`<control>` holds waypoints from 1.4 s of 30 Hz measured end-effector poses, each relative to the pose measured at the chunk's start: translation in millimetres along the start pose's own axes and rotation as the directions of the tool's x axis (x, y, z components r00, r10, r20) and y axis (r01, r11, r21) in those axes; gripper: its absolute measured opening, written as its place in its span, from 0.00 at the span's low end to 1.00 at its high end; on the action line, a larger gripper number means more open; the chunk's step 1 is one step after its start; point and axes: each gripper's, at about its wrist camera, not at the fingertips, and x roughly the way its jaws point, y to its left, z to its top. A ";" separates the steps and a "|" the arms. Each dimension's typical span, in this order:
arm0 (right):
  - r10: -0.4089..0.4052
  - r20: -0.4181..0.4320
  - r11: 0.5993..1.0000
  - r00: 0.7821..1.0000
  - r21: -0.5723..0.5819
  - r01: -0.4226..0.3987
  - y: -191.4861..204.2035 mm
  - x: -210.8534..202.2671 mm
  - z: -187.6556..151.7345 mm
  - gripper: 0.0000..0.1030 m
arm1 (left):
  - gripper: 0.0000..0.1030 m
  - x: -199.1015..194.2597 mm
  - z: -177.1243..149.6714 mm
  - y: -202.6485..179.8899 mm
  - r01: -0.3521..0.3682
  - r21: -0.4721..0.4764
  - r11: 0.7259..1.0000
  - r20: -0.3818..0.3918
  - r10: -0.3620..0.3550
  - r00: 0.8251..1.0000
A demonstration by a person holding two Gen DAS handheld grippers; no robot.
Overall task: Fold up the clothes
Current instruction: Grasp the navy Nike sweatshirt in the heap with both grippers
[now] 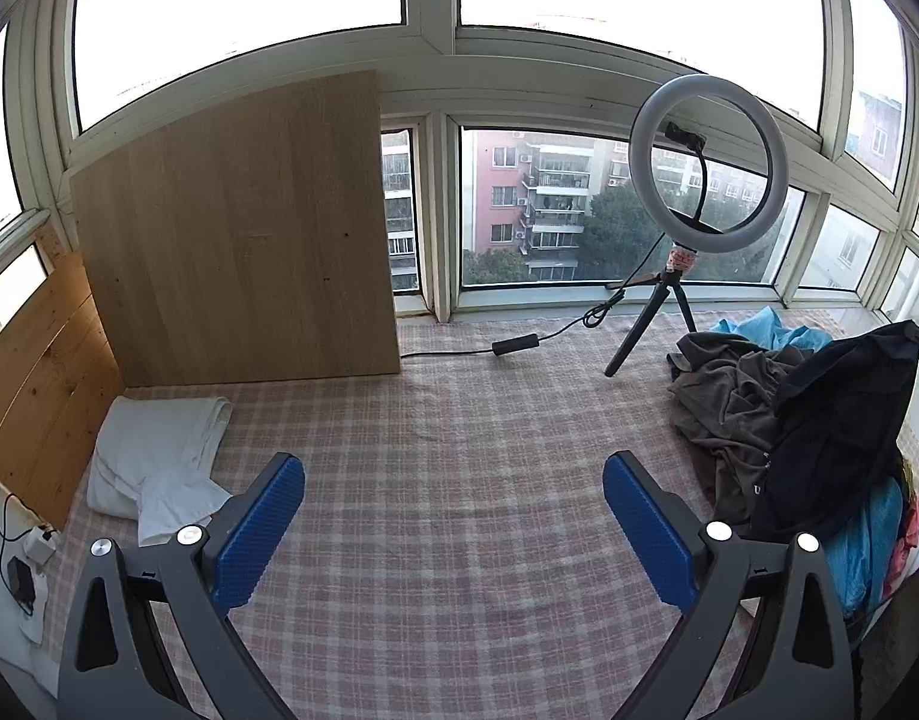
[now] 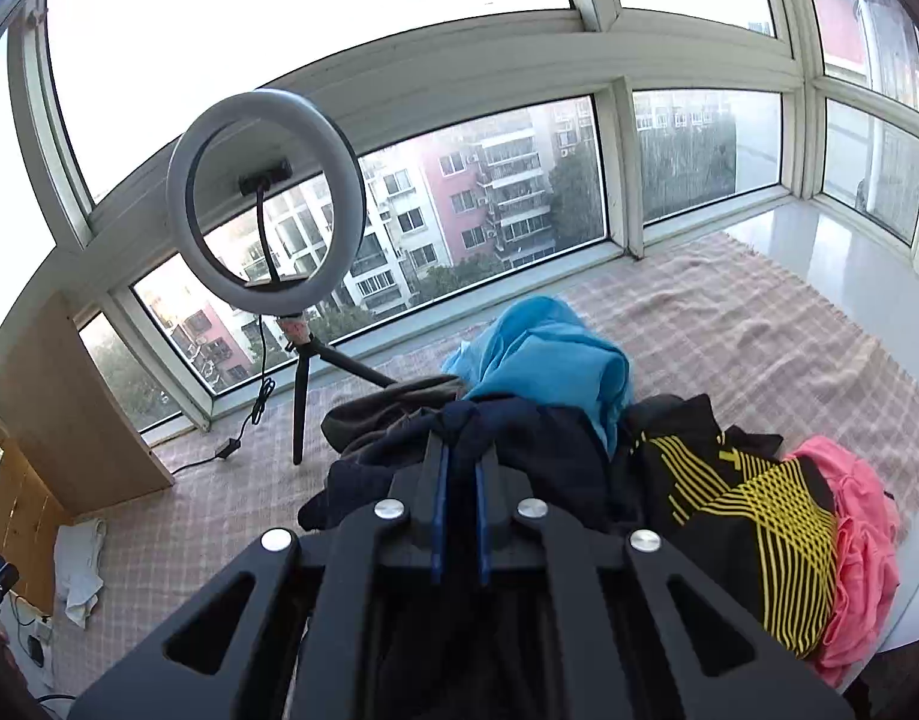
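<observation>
My right gripper (image 2: 459, 450) is shut on a dark navy garment (image 2: 549, 462), whose cloth bunches around the blue pads. In the left wrist view the same navy garment (image 1: 837, 438) hangs lifted at the right edge above a crumpled grey-brown garment (image 1: 723, 414). Behind these lies a bright blue garment (image 2: 549, 354), and to the right a black top with yellow stripes (image 2: 753, 510) and a pink garment (image 2: 861, 540). My left gripper (image 1: 453, 468) stands open over the plaid sheet (image 1: 447, 408) with nothing between its fingers. A folded white garment (image 1: 159, 462) lies at the left.
A ring light on a small tripod (image 1: 708, 162) stands near the window, its cable (image 1: 519, 345) trailing left across the sheet. A wooden board (image 1: 237, 240) leans upright at the back left. A charger and wires (image 1: 21, 576) sit at the left edge.
</observation>
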 end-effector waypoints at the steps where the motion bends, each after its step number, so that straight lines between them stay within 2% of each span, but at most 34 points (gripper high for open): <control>1: -0.003 0.053 1.000 0.999 -0.022 0.004 6.0 -12.7 12.3 0.04 | 0.97 -3.7 1.6 3.9 -0.002 -0.006 1.000 0.008 0.002 1.000; 6: 0.026 0.192 0.996 0.981 -0.087 -0.009 47.6 -68.4 68.2 0.04 | 0.97 -25.1 4.8 20.2 0.017 -0.010 1.000 0.066 -0.016 0.998; 9: 0.054 0.258 0.988 0.965 -0.153 -0.014 90.8 -103.9 84.9 0.04 | 0.98 -33.2 5.6 31.9 0.034 -0.009 0.999 0.088 -0.033 0.996; 12: 0.131 0.288 0.977 0.949 -0.199 -0.074 135.2 -136.1 97.0 0.04 | 0.98 -40.7 4.6 49.0 0.052 -0.014 0.999 0.090 -0.051 0.995; 14: 0.157 0.313 0.966 0.937 -0.244 -0.080 170.4 -157.0 103.5 0.04 | 0.98 -46.9 4.1 62.7 0.058 -0.018 0.998 0.094 -0.056 0.994; 20: 0.342 0.360 0.904 0.868 -0.377 -0.201 281.8 -210.3 113.3 0.04 | 0.98 -70.3 -1.8 112.3 0.027 -0.039 0.999 0.124 -0.022 0.992; 25: 0.476 0.313 0.846 0.822 -0.419 -0.331 353.5 -221.5 107.8 0.04 | 0.98 -84.2 -9.6 156.7 -0.024 -0.077 0.997 0.139 0.035 0.990; 26: 0.496 0.274 0.831 0.824 -0.427 -0.358 365.9 -214.4 103.6 0.04 | 0.98 -85.1 -10.7 164.3 -0.035 -0.085 0.996 0.139 0.047 0.989; 29: 0.535 0.066 0.775 0.842 -0.436 -0.458 401.0 -170.2 82.5 0.05 | 0.98 -83.7 -13.5 183.4 -0.068 -0.103 0.992 0.131 0.081 0.988; 30: 0.543 -0.004 0.756 0.839 -0.433 -0.491 412.7 -155.5 75.5 0.11 | 0.98 -80.5 -14.6 186.3 -0.071 -0.100 0.992 0.122 0.083 0.989; 31: 0.549 -0.074 0.736 0.832 -0.428 -0.524 424.3 -140.8 68.5 0.35 | 0.98 -76.9 -16.2 187.8 -0.071 -0.094 0.993 0.113 0.081 0.990; 32: 0.519 -0.146 0.733 0.842 -0.431 -0.527 432.9 -119.9 54.6 0.49 | 0.98 -71.8 -17.8 187.6 -0.071 -0.083 0.994 0.103 0.079 0.992; 33: 0.453 -0.217 0.742 0.865 -0.445 -0.501 438.4 -93.3 34.3 0.59 | 0.98 -65.3 -19.4 185.3 -0.071 -0.066 0.995 0.092 0.077 0.993; 34: 0.393 -0.268 0.749 0.879 -0.462 -0.476 437.3 -69.6 12.9 0.59 | 0.99 -57.0 -21.1 181.8 -0.070 -0.047 0.996 0.078 0.073 0.994; 36: 0.289 -0.331 0.754 0.898 -0.500 -0.427 422.5 -27.7 -31.9 0.59 | 0.99 -34.2 -25.9 170.6 -0.041 -0.004 0.999 0.031 0.041 0.999; 39: 0.142 -0.397 0.791 0.907 -0.505 -0.345 361.3 36.7 -94.3 0.60 | 0.99 14.3 -33.0 143.6 0.065 0.042 0.997 -0.084 -0.061 0.995; 40: 0.095 -0.430 0.810 0.898 -0.490 -0.321 337.8 57.4 -113.3 0.60 | 0.99 32.8 -35.3 132.0 0.105 0.053 0.993 -0.129 -0.097 0.987; 42: 0.014 -0.505 0.856 0.863 -0.440 -0.271 290.3 92.7 -144.3 0.60 | 0.99 70.7 -39.8 106.7 0.176 0.077 0.981 -0.215 -0.156 0.964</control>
